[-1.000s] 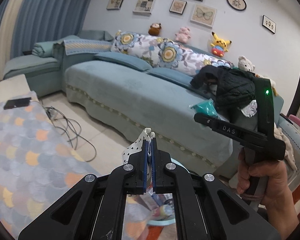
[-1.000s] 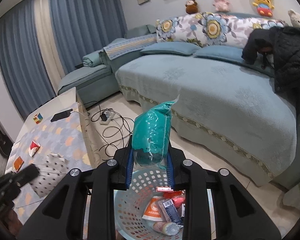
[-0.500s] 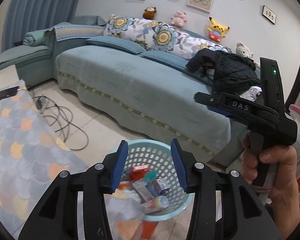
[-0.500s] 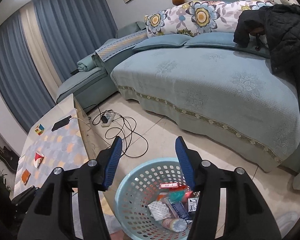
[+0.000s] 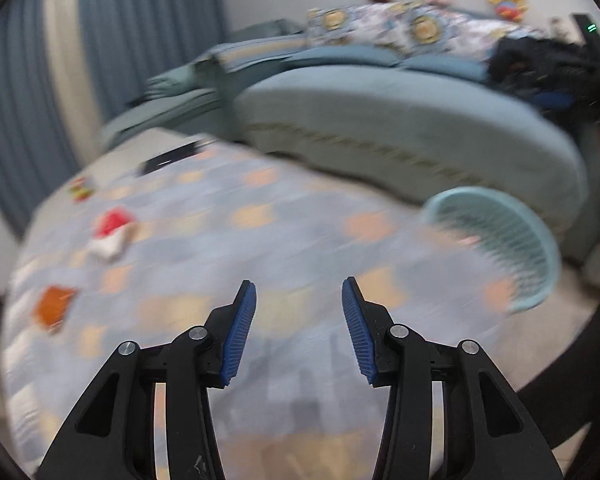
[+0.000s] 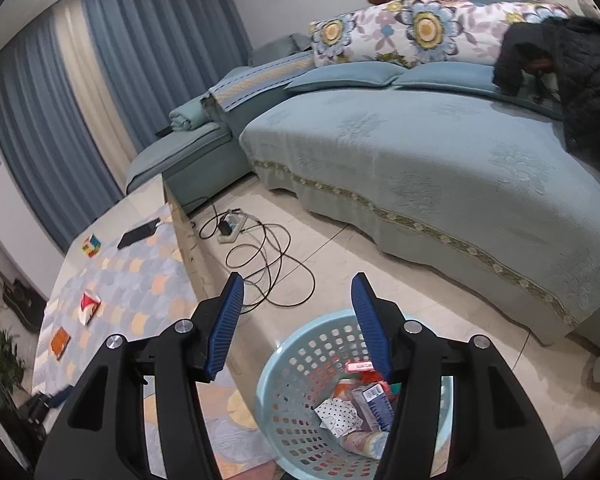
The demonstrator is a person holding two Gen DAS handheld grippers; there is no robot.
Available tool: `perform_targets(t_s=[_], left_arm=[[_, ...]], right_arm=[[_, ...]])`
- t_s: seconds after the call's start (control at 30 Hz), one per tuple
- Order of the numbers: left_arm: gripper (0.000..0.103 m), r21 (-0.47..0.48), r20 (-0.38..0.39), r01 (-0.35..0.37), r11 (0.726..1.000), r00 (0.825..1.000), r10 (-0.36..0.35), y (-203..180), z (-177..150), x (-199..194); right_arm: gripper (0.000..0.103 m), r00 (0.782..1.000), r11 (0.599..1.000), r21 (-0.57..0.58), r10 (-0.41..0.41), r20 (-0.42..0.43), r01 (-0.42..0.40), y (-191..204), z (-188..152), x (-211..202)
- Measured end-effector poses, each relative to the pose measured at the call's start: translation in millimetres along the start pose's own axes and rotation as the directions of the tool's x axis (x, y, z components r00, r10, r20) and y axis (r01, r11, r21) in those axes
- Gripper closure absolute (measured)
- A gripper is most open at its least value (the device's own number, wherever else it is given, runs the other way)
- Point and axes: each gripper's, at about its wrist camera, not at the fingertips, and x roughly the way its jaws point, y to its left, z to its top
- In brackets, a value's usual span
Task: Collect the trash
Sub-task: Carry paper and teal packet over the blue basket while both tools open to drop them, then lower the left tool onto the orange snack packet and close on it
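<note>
Both claws dropped their loads since the earlier frame: left gripper (image 5: 299, 326) has swung off the basket (image 5: 540, 264) to the patterned tablecloth (image 5: 220, 240), jaws opening, nothing between them. Right gripper (image 6: 297, 322) hangs open and empty over the basket. Step: fetch next piece. Candidates mid-left: crumpled red-white wrapper (image 5: 114, 234), flat orange packet (image 5: 54, 306). Flat item needs an edge pinch.

my left gripper (image 5: 299, 290) is matte black plastic with two angular arms, ribbed blue pads (image 5: 240, 334) lining the fingers and round silver screws at the pivots; my right gripper (image 6: 297, 286) is built the same, black frame, blue ribbed pads (image 6: 370, 326), silver screw heads
</note>
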Motion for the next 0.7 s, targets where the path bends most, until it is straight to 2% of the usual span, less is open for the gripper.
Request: perform_targets(t_s=[0.03,0.1,0.17,0.2,0.37,0.53,0.63,0.7], left_arm=[[0.053,-0.008,-0.011,-0.05,0.999,0.999,0.05,14.9,-4.6,0.8],[0.052,-0.037,-0.047,-0.168,0.985,0.985,0.166,51.1,-13.9,6.3],[0.052,-0.097,-0.085,-0.279,0.955,0.959,0.271,87.2,-18.7,13.0],[0.052,-0.128,-0.102,-0.308,0.943,0.95,0.296,101.0,-18.8,15.1],[0.05,-0.211,-0.187,-0.416,0.885,0.905,0.381,165.2,-19.4,38.2],[0.049,-0.29,-0.271,-0.506,0.812,0.857,0.438,227.7,-26.8,66.2],[0.049,-0.359,-0.302,-0.523,0.773,0.849,0.434,262.2,-26.8,80.1],[0.047,-0.416,-0.319,-0.52,0.746,0.852,0.416,285.5,-27.8,87.3]], right_arm=[[0.05,1.0,1.0,-0.015,0.002,-0.008,-0.002,8.2,-1.5,3.2],[0.049,1.0,0.999,-0.038,0.008,-0.02,-0.008,23.3,-3.9,9.8],[0.049,0.999,0.998,-0.066,0.015,-0.039,-0.017,42.1,-6.4,17.1],[0.049,0.999,0.997,-0.077,0.019,-0.043,-0.022,49.6,-7.3,19.5],[0.047,0.996,0.987,-0.149,0.053,-0.07,-0.063,105.6,-15.2,34.8],[0.047,0.991,0.965,-0.234,0.099,-0.088,-0.117,163.6,-23.9,41.7],[0.047,0.987,0.948,-0.281,0.12,-0.11,-0.147,198.2,-31.0,46.6],[0.047,0.984,0.937,-0.31,0.132,-0.118,-0.163,217.8,-35.7,48.3]])
